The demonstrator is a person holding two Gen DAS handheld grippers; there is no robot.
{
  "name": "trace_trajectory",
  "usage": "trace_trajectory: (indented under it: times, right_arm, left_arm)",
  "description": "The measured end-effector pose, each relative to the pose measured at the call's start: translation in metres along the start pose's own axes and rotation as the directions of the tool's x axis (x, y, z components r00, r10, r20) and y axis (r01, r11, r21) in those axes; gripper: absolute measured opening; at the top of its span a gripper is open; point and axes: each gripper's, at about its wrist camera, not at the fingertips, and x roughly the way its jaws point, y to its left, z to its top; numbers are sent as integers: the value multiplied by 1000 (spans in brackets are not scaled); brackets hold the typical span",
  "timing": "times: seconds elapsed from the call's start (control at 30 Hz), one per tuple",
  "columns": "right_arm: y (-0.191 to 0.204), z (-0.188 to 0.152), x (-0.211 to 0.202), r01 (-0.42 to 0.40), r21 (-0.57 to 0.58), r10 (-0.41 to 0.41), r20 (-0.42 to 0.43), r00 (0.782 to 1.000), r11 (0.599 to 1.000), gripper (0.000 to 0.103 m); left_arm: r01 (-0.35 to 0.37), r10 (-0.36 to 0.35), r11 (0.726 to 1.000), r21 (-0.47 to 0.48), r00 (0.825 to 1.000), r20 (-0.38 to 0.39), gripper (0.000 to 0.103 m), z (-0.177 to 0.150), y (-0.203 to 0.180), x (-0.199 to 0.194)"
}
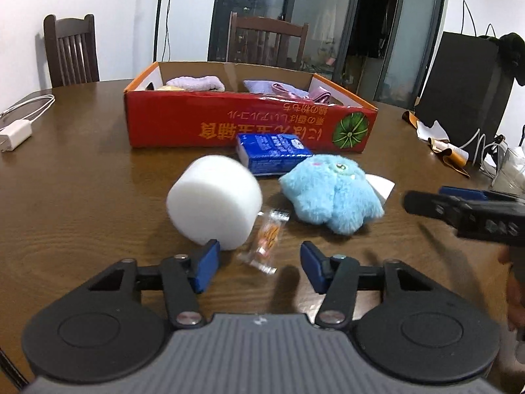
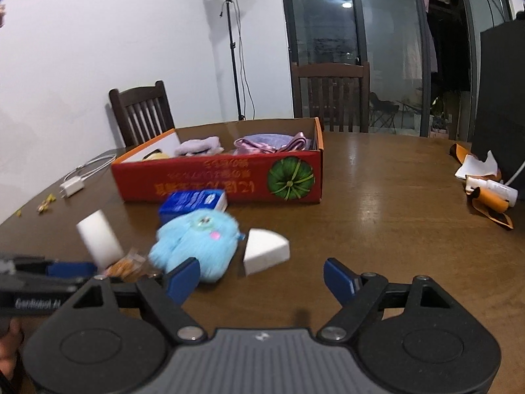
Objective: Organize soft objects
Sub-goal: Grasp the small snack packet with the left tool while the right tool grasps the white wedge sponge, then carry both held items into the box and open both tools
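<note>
A red cardboard box (image 1: pixel 229 121) (image 2: pixel 229 177) stands at the back of the wooden table, holding lilac and pink cloths (image 1: pixel 197 82) (image 2: pixel 272 142). In front of it lie a white foam cylinder (image 1: pixel 213 202) (image 2: pixel 100 239), a blue fluffy plush toy (image 1: pixel 331 192) (image 2: pixel 197 243), a blue tissue pack (image 1: pixel 272 152) (image 2: pixel 193 202) and a white foam wedge (image 2: pixel 265 251) (image 1: pixel 382 185). My left gripper (image 1: pixel 259 267) is open and empty just in front of the cylinder and a candy wrapper (image 1: pixel 267 238). My right gripper (image 2: pixel 262 284) is open and empty, near the plush and wedge; it also shows in the left wrist view (image 1: pixel 459 210).
A white charger with cable (image 1: pixel 16 134) (image 2: pixel 73 185) lies at the left. Orange-and-white packaging (image 2: pixel 485 190) and a black bag (image 1: pixel 466 85) sit at the right. Wooden chairs (image 1: pixel 70 49) (image 2: pixel 331 95) stand behind the table. Small candies (image 2: pixel 44 205) lie at the far left.
</note>
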Motion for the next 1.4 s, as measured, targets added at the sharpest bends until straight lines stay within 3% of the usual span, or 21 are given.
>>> trace_trajectory:
  times: [0.13, 0.23, 0.37, 0.43, 0.6, 0.8, 0.97, 1.07, 1.23, 1.33, 1.4]
  right_arm:
    - [-7, 10, 32, 14, 17, -14, -38, 999, 1000, 73]
    - [-7, 13, 48, 2, 10, -1, -63, 998, 1000, 62]
    - [-3, 13, 57, -20, -6, 20, -82, 996, 1000, 40]
    - [-1, 13, 60, -21, -17, 19, -89, 996, 1000, 34]
    - [4, 10, 46, -10, -43, 6, -73, 997, 999, 33]
    - [-2, -4, 1, 9, -21, -10, -58, 998, 1000, 33]
    - [9, -11, -33, -42, -21, 41, -38, 998, 999, 33]
    - [15, -5, -39, -69, -32, 69, -17, 997, 997, 33]
    - [24, 40, -23, -160, -64, 162, 27, 986, 985, 33]
    - [32, 85, 7, -197, -113, 204, 52, 978, 974, 33]
    - [32, 121, 41, -219, -110, 225, 47, 973, 969, 33]
  left_arm:
    - [-33, 32, 999, 32, 999, 13, 25, 5, -9, 11]
    - [-21, 20, 997, 72, 1000, 12, 16, 4, -18, 14]
    - [-15, 13, 994, 108, 1000, 13, 15, 2, -24, 12]
    - [-9, 9, 995, 100, 1000, 2, 15, 2, -23, 10]
    - [21, -20, 996, 83, 1000, -10, 15, -3, -20, -8]
    - [36, -36, 997, 67, 999, 4, 15, -15, -14, -38]
    - [58, -62, 997, 59, 996, 61, 15, -9, -14, -58]
    - [71, -78, 995, 65, 992, 104, 15, 11, -8, -63]
    - [111, -123, 991, 80, 977, 176, 15, 92, 20, -52]
    - [73, -80, 996, 51, 984, 157, 15, 153, 41, -12]
    - [10, -14, 1000, 29, 993, 119, 15, 191, 53, 28]
